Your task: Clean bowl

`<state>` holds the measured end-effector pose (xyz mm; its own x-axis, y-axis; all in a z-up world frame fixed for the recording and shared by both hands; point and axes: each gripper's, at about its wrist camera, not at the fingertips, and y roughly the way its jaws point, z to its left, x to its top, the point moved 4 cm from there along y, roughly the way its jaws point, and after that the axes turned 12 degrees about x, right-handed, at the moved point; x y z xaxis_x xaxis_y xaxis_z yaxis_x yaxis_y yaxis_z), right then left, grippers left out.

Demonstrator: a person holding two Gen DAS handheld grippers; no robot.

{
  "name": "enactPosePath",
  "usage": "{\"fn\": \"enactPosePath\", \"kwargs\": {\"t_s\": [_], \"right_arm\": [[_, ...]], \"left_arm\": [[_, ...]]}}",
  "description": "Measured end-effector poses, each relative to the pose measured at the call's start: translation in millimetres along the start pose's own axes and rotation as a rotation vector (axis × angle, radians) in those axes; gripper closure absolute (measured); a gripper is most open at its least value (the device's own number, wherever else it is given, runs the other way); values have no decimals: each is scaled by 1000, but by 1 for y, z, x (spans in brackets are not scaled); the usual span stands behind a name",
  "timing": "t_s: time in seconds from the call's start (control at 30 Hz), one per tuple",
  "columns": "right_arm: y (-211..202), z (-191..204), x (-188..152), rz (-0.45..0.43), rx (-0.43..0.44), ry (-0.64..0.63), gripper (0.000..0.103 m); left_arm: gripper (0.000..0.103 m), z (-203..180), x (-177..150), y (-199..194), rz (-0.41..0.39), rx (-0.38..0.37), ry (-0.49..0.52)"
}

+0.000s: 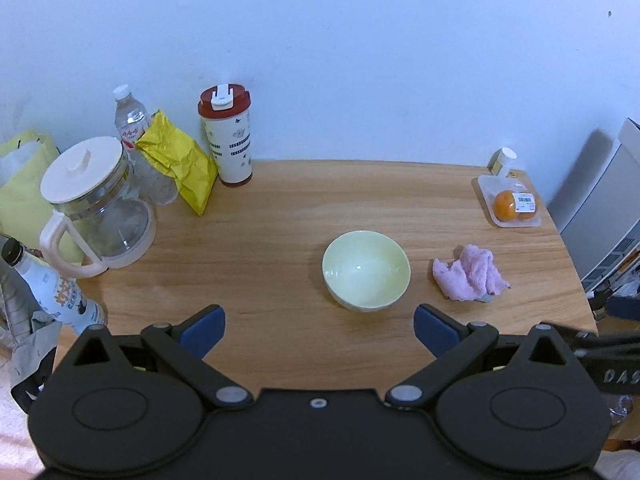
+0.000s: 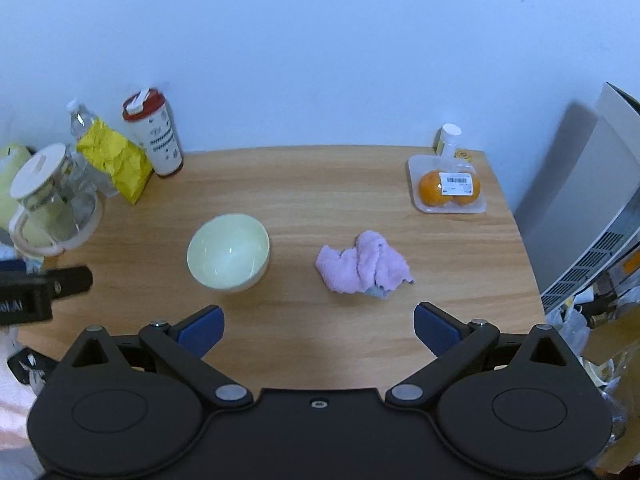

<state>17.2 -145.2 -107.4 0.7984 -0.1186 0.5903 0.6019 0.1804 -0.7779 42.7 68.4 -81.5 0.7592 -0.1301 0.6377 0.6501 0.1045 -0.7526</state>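
A pale green bowl [image 1: 366, 270] stands upright and empty on the wooden table [image 1: 280, 216]. It also shows in the right wrist view [image 2: 228, 253]. A crumpled pink cloth [image 1: 470, 274] lies to the right of the bowl, apart from it, also in the right wrist view [image 2: 362, 264]. My left gripper [image 1: 319, 326] is open and empty, above the table's near edge, just in front of the bowl. My right gripper [image 2: 319, 326] is open and empty, in front of the cloth.
At the back left stand a glass jug with a white lid [image 1: 92, 204], a water bottle [image 1: 130, 116], a yellow bag [image 1: 180, 160] and a red-lidded tumbler [image 1: 228, 136]. A tray of oranges [image 2: 448, 190] and a small jar [image 2: 449, 140] sit at the back right. A grey appliance [image 2: 580, 208] stands past the table's right edge.
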Motion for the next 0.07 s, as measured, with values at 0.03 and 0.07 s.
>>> {"fn": "enactPosePath", "kwargs": {"t_s": [0.03,0.07], "right_arm": [[0,0,-2,4,4,3,0],[0,0,-3,2,4,5,0]], "left_arm": [[1,-1,-1,-1,-3,0,3],[1,-2,-2,-2,-6,-1,4]]}}
